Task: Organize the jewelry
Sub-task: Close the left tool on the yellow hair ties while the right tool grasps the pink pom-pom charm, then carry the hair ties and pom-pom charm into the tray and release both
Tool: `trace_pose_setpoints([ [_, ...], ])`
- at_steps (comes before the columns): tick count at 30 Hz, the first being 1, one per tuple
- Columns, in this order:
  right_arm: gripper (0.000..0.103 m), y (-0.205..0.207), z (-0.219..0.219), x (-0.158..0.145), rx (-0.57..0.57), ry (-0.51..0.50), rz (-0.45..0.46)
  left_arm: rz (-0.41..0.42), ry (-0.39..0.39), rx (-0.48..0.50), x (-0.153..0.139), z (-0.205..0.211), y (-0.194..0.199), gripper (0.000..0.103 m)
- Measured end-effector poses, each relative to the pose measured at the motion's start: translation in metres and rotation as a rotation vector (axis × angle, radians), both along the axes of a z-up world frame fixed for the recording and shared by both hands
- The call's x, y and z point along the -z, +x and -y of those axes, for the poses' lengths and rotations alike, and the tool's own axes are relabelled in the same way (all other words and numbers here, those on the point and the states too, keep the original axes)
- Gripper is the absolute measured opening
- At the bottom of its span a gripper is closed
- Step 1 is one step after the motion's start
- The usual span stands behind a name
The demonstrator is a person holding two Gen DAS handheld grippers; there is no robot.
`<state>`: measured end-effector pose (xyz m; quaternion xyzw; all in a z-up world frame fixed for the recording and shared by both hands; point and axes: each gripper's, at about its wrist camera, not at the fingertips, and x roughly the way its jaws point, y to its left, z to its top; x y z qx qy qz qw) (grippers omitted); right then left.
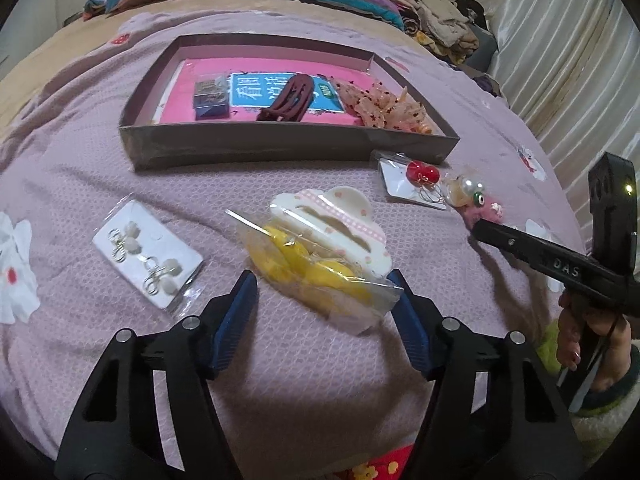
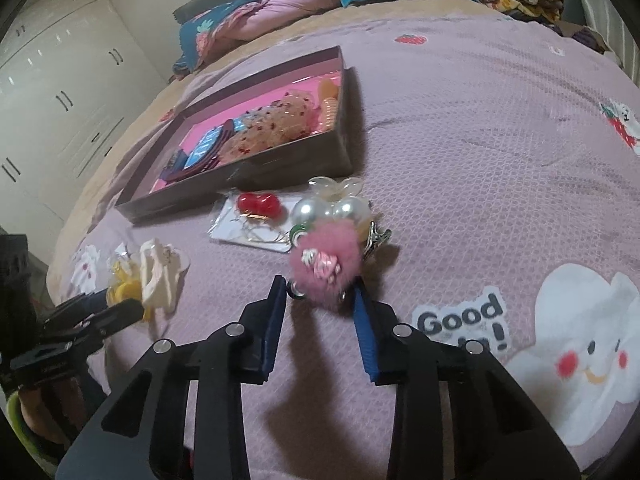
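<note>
Jewelry, sorted part: a shallow cardboard tray [image 1: 288,142] far on the bed, lined with a pink sheet, holding a small dark box [image 1: 211,95] at its left, a dark red hair claw [image 1: 285,98] in the middle and a heap of pale orange beaded pieces [image 1: 380,104] at its right. Jewelry, unsorted part, all lying on the purple blanket [image 1: 100,168] nearer than the tray: a card of pearl earrings [image 1: 148,258] at the left; a bag of yellow pieces [image 1: 316,272] with a white cloud-shaped hair claw [image 1: 340,224] lying against it, in the middle; a card with red heart earrings [image 1: 418,178] just beside the tray's near right corner; a pearl clip [image 2: 332,210] next to that card; a pink fluffy clip [image 2: 324,266] touching the pearls on their near side. Left gripper [image 1: 322,300]: fingers apart, straddling the near end of the yellow bag, not closed on it. Right gripper [image 2: 320,308]: fingers apart, the pink fluffy clip sitting at their tips, not yet pinched as far as can be seen. Progress, by my reckoning: roughly a third to a half done, three lots in the tray, five or six pieces left out; both tools look set to take a piece each.
</note>
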<state>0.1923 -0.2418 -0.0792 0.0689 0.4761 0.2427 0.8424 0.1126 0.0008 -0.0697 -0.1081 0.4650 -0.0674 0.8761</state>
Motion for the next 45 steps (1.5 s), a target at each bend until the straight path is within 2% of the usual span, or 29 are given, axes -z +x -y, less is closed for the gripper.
trace_pose_setpoints([
  [3,0.029,-0.007,0.000,-0.006,-0.008,0.005,0.015,-0.017,-0.015,-0.023,0.000,-0.009,-0.005,0.057],
  [7,0.025,-0.015,-0.005,-0.013,-0.034,-0.009,0.047,-0.042,-0.024,-0.064,0.004,-0.024,-0.009,0.049],
  [9,0.024,-0.017,-0.009,-0.013,-0.046,-0.026,0.058,-0.062,-0.051,-0.075,0.009,-0.030,-0.008,0.042],
  [12,0.023,-0.016,-0.010,-0.009,-0.044,-0.033,0.045,-0.079,-0.093,-0.069,0.013,-0.030,-0.007,0.038],
  [16,0.018,-0.019,-0.011,-0.012,-0.051,-0.041,0.060,-0.072,-0.077,-0.069,0.012,-0.027,-0.007,0.027],
  [17,0.014,-0.020,-0.012,-0.014,-0.055,-0.044,0.068,-0.069,-0.079,-0.070,0.011,-0.028,-0.008,0.026],
  [21,0.014,-0.021,-0.016,-0.017,-0.070,-0.057,0.084,-0.064,-0.079,-0.064,0.008,-0.029,-0.010,0.023],
  [23,0.016,-0.020,-0.018,-0.014,-0.076,-0.076,0.072,-0.057,-0.074,-0.059,0.005,-0.029,-0.011,0.022],
  [27,0.042,-0.017,-0.020,-0.008,-0.059,-0.083,0.041,-0.038,-0.066,-0.058,-0.003,-0.031,-0.015,0.022],
  [31,0.045,-0.009,-0.023,-0.006,-0.035,-0.102,0.043,-0.027,-0.060,-0.062,-0.008,-0.036,-0.016,0.021],
  [32,0.044,-0.007,-0.025,-0.004,-0.032,-0.101,0.041,-0.027,-0.060,-0.064,-0.008,-0.037,-0.016,0.021],
  [35,0.027,0.000,-0.028,0.001,-0.027,-0.099,0.028,-0.027,-0.065,-0.070,-0.008,-0.040,-0.015,0.021],
  [36,0.026,0.000,-0.028,0.002,-0.028,-0.100,0.029,-0.026,-0.064,-0.070,-0.008,-0.041,-0.014,0.021],
  [41,0.024,-0.012,-0.027,-0.007,-0.057,-0.096,0.066,-0.007,-0.063,-0.072,-0.018,-0.045,-0.012,0.021],
  [45,0.024,-0.024,-0.026,-0.026,-0.090,-0.053,0.089,0.026,-0.064,-0.085,-0.033,-0.055,-0.009,0.021],
])
